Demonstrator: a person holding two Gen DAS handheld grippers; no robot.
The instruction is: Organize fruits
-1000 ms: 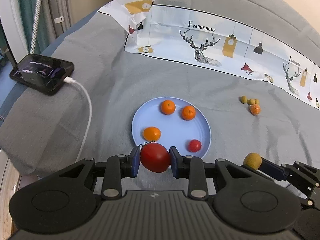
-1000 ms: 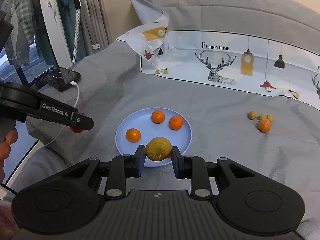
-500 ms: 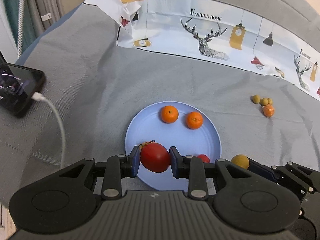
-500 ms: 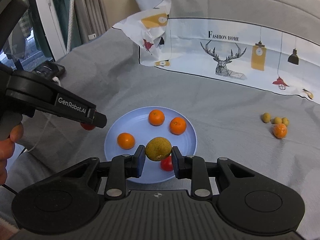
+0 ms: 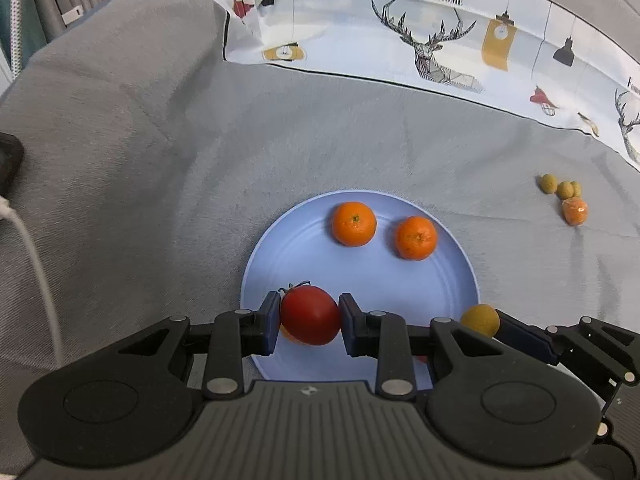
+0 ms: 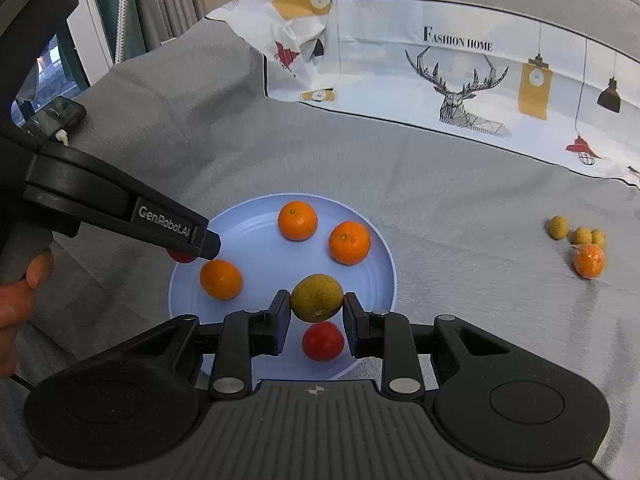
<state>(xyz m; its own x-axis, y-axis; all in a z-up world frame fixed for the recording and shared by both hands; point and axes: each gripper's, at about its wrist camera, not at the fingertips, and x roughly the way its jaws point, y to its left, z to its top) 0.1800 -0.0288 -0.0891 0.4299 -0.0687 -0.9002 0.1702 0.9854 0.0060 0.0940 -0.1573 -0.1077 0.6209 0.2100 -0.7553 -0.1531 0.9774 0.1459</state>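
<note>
The left tool [image 5: 309,322] is clenched on a big red tomato [image 5: 310,314], glossy, its green stem poking up, hanging over the near-left part of the pale blue plate [image 5: 448,280]. The right tool [image 6: 316,315] grips a dull yellow-green round fruit [image 6: 317,297], speckled skin, held above the plate's near side. On the plate sit two oranges [image 6: 298,220] side by side at the far rim, a third orange [image 6: 221,279] on the left and a small red tomato [image 6: 322,341] right below the right tool's fruit. Off to the right on the grey bedspread [image 5: 160,160] lies a cluster of small yellow-green fruits [image 6: 558,227] touching a wrapped orange one [image 6: 589,261]. From the left wrist, the third orange is almost wholly hidden behind the tomato, and the small tomato is just a red sliver behind the tool's body
</note>
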